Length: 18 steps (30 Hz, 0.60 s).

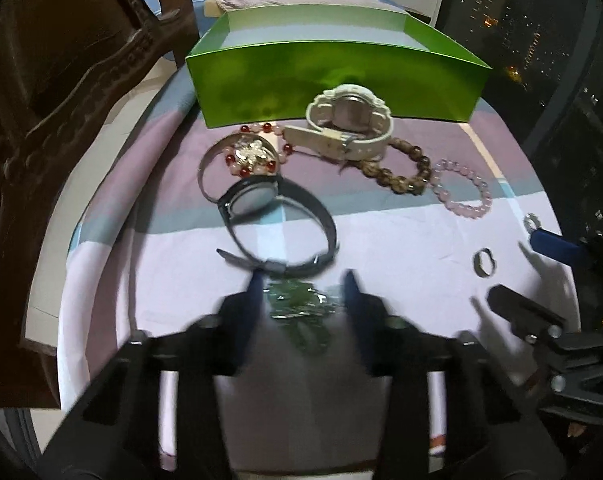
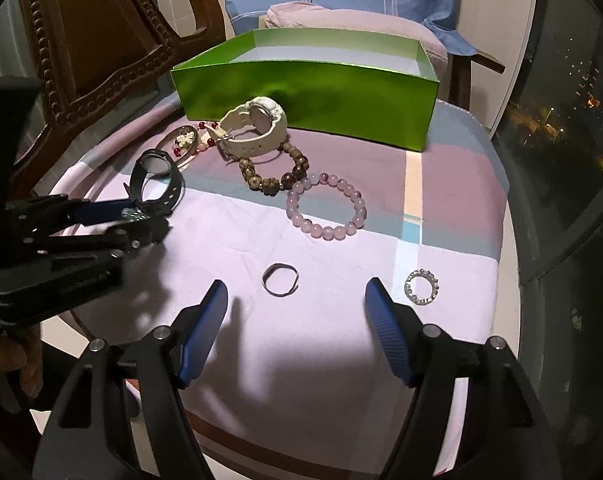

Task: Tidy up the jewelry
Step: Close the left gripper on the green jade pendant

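The left gripper (image 1: 305, 284) points down at the cloth, its blue fingers (image 1: 255, 286) standing either side of a green and silver brooch (image 1: 297, 300). The picture there is blurred, so whether the pads press on it, I cannot tell. In the right wrist view the brooch (image 2: 133, 214) shows at that gripper's (image 2: 141, 216) tip. Just ahead of it lies the black watch (image 1: 269, 216), strap looped on the cloth.

Over to the right gripper (image 2: 295, 292): jaws wide apart, nothing between the pads, hovering low over the table. A plain ring (image 2: 279, 279) lies on the cloth in the gap ahead of its tips, untouched. A sparkly ring (image 2: 421, 287) sits just outside the right-hand finger (image 2: 385, 320).

Further out, a pink bead bracelet (image 2: 327, 208) lies flat, and beside it a brown bead bracelet (image 2: 275, 172). The white watch (image 2: 253, 128) stands on edge, close against the front wall of the green box (image 2: 309, 100). To its left, a red bead bracelet (image 1: 261, 152) and a bangle (image 1: 221, 168) with a gold flower overlap.

The box stands open at the back of the checked cloth (image 2: 261, 340), and a carved wooden chair (image 2: 93, 40) stands off to the left.
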Each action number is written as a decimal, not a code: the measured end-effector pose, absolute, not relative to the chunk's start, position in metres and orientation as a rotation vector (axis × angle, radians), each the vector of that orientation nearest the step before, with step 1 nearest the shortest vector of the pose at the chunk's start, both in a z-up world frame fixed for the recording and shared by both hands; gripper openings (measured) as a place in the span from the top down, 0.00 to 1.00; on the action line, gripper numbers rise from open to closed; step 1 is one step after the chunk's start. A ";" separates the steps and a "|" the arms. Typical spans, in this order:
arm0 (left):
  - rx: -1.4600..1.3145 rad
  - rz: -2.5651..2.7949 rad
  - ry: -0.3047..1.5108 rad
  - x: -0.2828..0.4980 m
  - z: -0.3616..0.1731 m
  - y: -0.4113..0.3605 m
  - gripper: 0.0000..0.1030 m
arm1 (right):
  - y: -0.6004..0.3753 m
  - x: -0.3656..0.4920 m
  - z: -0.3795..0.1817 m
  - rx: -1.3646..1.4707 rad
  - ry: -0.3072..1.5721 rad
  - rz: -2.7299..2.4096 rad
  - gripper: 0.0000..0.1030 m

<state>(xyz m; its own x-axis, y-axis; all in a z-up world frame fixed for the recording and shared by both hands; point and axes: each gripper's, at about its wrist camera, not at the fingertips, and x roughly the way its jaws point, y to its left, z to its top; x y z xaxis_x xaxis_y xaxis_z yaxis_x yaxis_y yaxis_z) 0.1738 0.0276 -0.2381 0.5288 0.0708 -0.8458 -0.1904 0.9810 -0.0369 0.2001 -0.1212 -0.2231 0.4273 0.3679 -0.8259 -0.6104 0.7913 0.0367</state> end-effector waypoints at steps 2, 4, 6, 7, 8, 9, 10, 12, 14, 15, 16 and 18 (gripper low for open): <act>-0.130 0.149 1.005 0.171 -0.238 0.026 0.67 | -0.121 0.200 -0.225 -0.288 0.952 0.622 0.32; -0.136 0.144 1.008 0.167 -0.237 0.028 0.67 | -0.120 0.200 -0.225 -0.290 0.952 0.624 0.32; -0.163 0.126 1.011 0.163 -0.235 0.033 0.68 | -0.119 0.200 -0.223 -0.287 0.948 0.627 0.32; -0.179 0.115 1.010 0.162 -0.234 0.035 0.69 | -0.118 0.200 -0.222 -0.287 0.943 0.628 0.32; -0.184 0.112 1.012 0.161 -0.235 0.036 0.69 | -0.117 0.199 -0.221 -0.288 0.940 0.629 0.31; -0.183 0.109 1.019 0.161 -0.235 0.036 0.68 | -0.116 0.199 -0.220 -0.291 0.939 0.630 0.31; -0.179 0.105 1.019 0.160 -0.236 0.036 0.66 | -0.115 0.199 -0.220 -0.295 0.937 0.631 0.31; -0.171 0.104 1.017 0.156 -0.236 0.036 0.61 | -0.114 0.198 -0.220 -0.299 0.936 0.632 0.31; -0.153 0.104 1.014 0.153 -0.237 0.033 0.63 | -0.112 0.198 -0.220 -0.301 0.939 0.634 0.31; -0.147 0.107 1.014 0.152 -0.237 0.033 0.67 | -0.112 0.198 -0.220 -0.303 0.938 0.634 0.31; -0.142 0.107 1.014 0.151 -0.237 0.032 0.69 | -0.112 0.197 -0.220 -0.304 0.937 0.634 0.31; -0.148 0.098 1.014 0.150 -0.236 0.033 0.75 | -0.112 0.198 -0.220 -0.305 0.939 0.635 0.31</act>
<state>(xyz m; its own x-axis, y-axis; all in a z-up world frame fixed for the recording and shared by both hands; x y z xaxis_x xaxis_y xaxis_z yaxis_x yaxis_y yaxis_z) 0.1503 0.0329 -0.2356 0.5255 0.0132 -0.8507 -0.1501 0.9856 -0.0775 0.1977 -0.1124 -0.2200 0.4280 0.3713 -0.8240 -0.6260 0.7794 0.0261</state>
